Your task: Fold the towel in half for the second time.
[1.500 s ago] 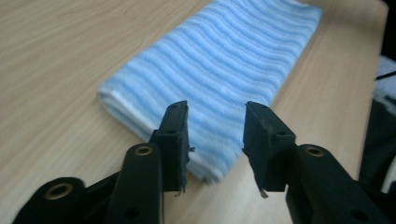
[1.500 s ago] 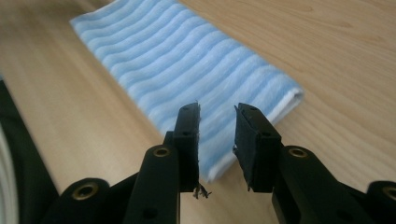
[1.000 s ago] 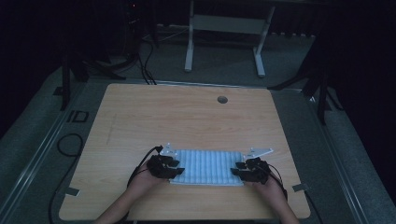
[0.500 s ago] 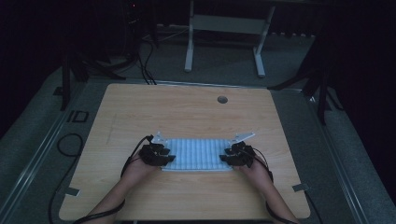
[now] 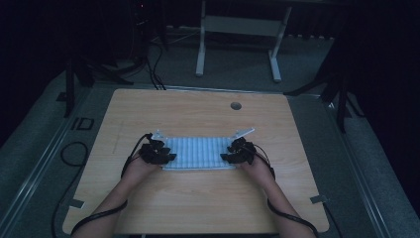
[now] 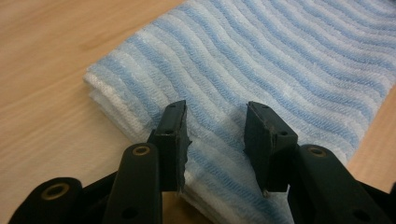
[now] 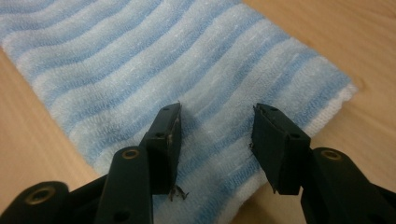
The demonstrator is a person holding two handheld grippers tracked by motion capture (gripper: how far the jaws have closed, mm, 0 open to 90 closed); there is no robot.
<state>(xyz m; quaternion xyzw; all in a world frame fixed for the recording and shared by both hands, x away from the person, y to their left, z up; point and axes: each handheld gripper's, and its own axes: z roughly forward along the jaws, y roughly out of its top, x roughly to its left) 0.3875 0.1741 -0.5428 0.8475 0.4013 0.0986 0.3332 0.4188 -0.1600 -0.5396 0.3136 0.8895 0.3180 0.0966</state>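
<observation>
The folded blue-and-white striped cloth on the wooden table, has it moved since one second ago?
Yes. The blue-and-white striped cloth has moved up the high view, away from the table's near edge and closer to the round grommet hole in the wooden table.

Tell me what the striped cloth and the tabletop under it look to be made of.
Striped cloth: soft woven or knitted fabric, likely cotton, matte; ribbed blue and white ridges, folded in layers at its edge. Tabletop: pale wood or wood-look laminate, smooth satin; printed-looking grain leaves it open.
</observation>
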